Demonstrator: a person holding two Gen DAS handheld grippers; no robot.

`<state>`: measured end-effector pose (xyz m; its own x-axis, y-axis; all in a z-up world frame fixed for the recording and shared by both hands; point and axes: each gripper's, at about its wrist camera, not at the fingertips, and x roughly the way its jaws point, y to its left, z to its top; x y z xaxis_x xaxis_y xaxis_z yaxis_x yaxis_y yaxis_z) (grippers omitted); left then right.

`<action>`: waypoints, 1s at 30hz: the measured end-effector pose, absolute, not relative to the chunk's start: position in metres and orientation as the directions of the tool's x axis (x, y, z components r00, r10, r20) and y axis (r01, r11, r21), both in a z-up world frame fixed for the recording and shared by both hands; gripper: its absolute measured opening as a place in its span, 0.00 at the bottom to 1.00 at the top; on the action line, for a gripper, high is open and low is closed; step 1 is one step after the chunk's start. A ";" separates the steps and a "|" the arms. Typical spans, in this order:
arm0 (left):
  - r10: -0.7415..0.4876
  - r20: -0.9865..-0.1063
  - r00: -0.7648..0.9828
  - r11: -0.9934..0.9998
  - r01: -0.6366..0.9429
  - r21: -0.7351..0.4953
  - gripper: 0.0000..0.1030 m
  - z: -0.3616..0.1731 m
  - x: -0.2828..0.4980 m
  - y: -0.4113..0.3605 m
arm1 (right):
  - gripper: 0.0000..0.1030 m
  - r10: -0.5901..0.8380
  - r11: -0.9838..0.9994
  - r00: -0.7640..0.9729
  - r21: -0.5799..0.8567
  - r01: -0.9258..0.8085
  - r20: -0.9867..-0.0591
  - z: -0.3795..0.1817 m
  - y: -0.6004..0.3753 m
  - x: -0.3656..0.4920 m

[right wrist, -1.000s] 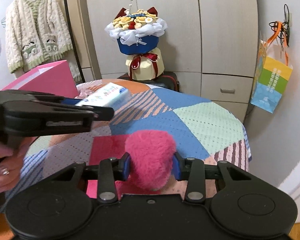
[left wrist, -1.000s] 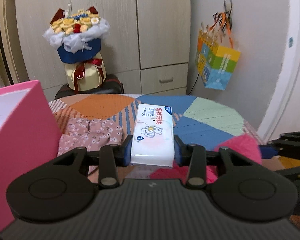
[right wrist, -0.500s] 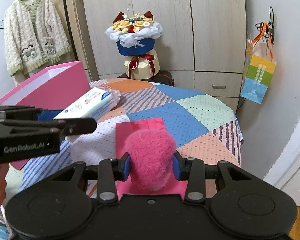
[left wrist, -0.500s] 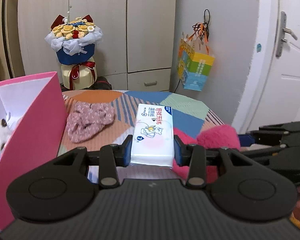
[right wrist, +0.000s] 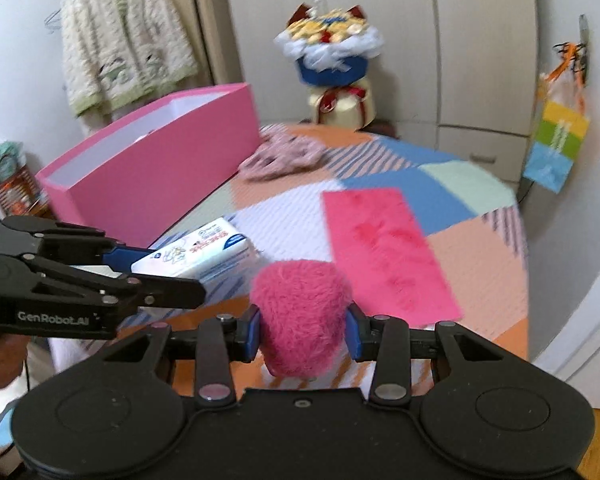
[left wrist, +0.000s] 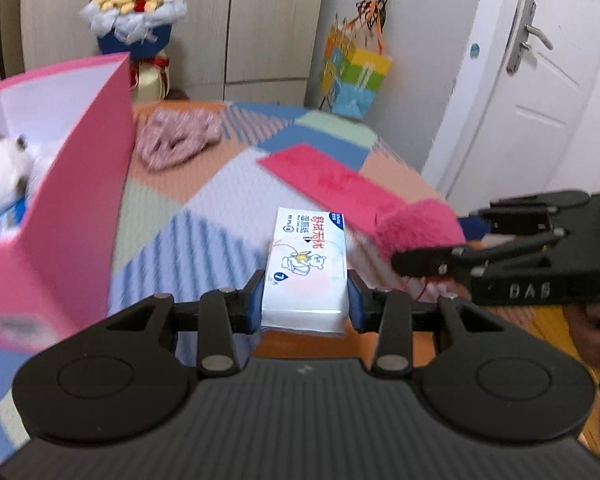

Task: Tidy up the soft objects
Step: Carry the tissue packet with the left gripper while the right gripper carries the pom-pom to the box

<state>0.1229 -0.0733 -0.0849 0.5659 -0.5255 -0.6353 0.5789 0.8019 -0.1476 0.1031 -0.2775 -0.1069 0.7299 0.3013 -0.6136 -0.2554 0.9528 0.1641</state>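
My left gripper (left wrist: pixel 306 304) is shut on a white tissue pack (left wrist: pixel 306 272) with a cartoon bear, held above the patchwork table. The pack (right wrist: pixel 196 252) also shows in the right wrist view, ahead of the left gripper (right wrist: pixel 160 280). My right gripper (right wrist: pixel 302 330) is shut on a fluffy pink soft object (right wrist: pixel 300 320), seen too at the right of the left wrist view as the pink fluff (left wrist: pixel 418 232). A tall pink box (left wrist: pixel 76 208) stands to the left, a white plush toy (left wrist: pixel 4 168) inside it. The same pink box (right wrist: pixel 160 172) is open-topped.
A floral pink cloth (left wrist: pixel 176 140) lies crumpled by the box's far end. A flat pink sheet (right wrist: pixel 384 248) lies on the patchwork tablecloth (right wrist: pixel 460 184). A flower bouquet (right wrist: pixel 332 68), wardrobe, hanging colourful bag (left wrist: pixel 354 76) and white door (left wrist: pixel 532 92) stand behind. A hand (left wrist: pixel 596 336) holds the right gripper.
Both grippers have drawn back and swung left with their loads. The pink box and the plush inside it have come further into the left view; the flat pink sheet now shows in full.
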 end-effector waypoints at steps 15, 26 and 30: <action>-0.544 -0.704 0.456 0.799 0.539 -0.268 0.38 -0.034 0.065 0.041 | 0.44 0.590 0.787 0.545 0.274 -0.552 -0.596 -0.044 -0.181 0.087; -0.466 -0.612 0.639 0.854 0.505 -0.123 0.38 0.031 0.096 0.080 | 0.44 0.624 0.766 0.605 0.235 -0.599 -0.495 0.022 -0.139 0.137; -0.434 -0.583 0.686 0.871 0.484 -0.080 0.38 0.039 0.135 0.082 | 0.44 0.632 0.767 0.615 0.263 -0.586 -0.471 0.032 -0.129 0.175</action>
<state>0.1350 0.0820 0.0386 0.6862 -0.4344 -0.5835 0.4840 0.8715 -0.0797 0.1754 -0.1289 0.0322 0.6153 0.6320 -0.4712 -0.5860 0.7665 0.2629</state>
